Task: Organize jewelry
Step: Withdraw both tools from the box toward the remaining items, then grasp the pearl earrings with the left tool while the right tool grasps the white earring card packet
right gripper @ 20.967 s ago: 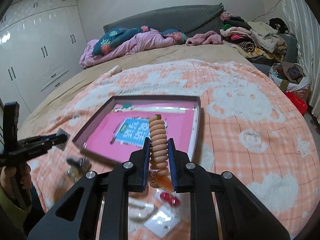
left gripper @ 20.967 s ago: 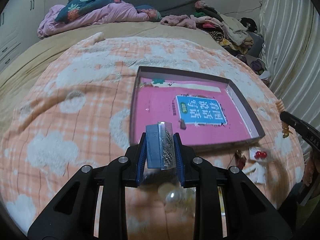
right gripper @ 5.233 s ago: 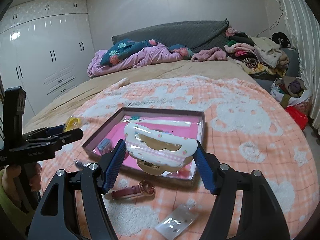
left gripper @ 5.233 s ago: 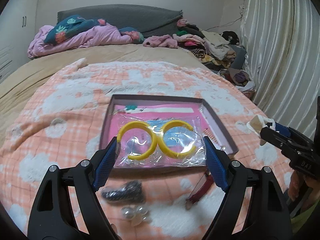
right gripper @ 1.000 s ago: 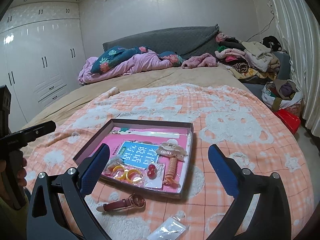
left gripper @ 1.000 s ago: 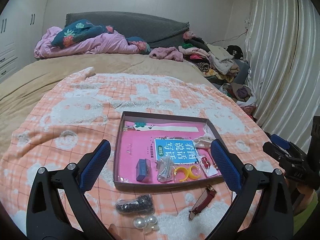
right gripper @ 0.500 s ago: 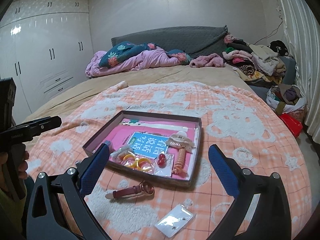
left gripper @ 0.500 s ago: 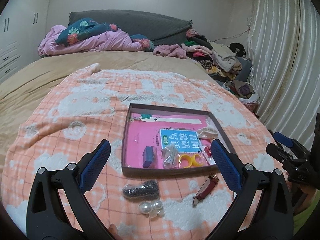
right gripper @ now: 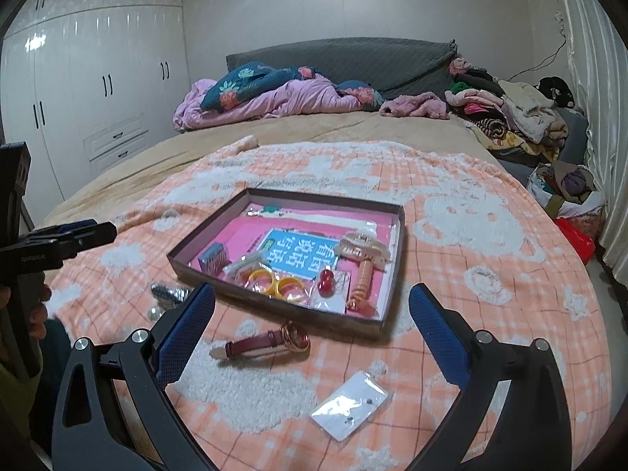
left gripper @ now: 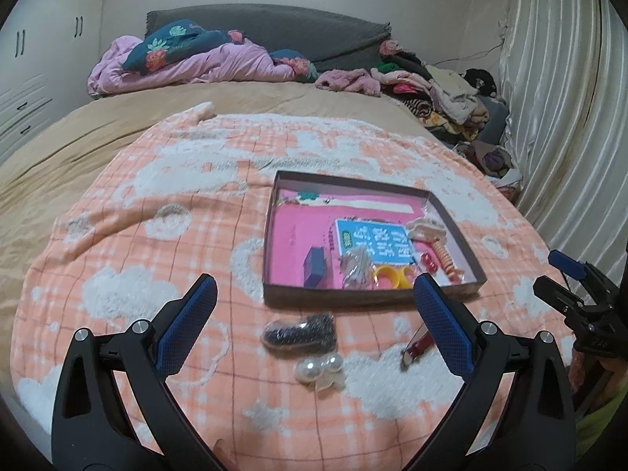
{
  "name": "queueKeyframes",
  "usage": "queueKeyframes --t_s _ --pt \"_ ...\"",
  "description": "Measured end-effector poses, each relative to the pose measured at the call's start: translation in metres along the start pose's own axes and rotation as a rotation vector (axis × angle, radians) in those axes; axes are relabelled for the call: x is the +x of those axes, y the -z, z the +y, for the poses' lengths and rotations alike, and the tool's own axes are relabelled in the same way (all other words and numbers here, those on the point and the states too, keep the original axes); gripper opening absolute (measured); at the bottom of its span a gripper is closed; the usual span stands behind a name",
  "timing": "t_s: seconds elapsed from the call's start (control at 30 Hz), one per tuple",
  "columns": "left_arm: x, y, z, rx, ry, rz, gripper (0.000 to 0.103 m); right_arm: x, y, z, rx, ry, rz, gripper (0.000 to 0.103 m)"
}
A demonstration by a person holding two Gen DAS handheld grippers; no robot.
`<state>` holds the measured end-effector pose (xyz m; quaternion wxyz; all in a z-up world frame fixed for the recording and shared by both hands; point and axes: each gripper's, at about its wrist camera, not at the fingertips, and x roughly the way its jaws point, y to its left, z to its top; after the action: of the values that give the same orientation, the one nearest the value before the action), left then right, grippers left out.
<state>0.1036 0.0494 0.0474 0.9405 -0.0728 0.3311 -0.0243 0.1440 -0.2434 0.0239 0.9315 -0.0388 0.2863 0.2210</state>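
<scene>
On the fuzzy peach-checked blanket [left gripper: 165, 212], the left gripper [left gripper: 314, 327] hangs with fingers spread wide over a dark beaded pouch [left gripper: 300, 331] and glossy pearls [left gripper: 318, 367]. A shallow cardboard tray [right gripper: 396, 243] holds yellow plastic hoops [right gripper: 274, 282]. A burgundy leather-strap watch [right gripper: 267, 343] lies before it, under the released right gripper [right gripper: 312, 331].

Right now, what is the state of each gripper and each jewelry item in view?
left gripper: open, empty
right gripper: open, empty
box: open, partly filled
watch: outside box, on blanket
pearls: outside box
dark beads bag: outside box
small clear packet: outside box
yellow hoops: in box
</scene>
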Motion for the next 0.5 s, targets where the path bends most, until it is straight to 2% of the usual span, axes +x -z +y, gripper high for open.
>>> queueKeyframes --t_s 0.5 --pt "0.007 0.033 0.003 0.018 -0.033 0.079 0.094 0.002 0.031 0.006 -0.027 0.008 0.078 0.099"
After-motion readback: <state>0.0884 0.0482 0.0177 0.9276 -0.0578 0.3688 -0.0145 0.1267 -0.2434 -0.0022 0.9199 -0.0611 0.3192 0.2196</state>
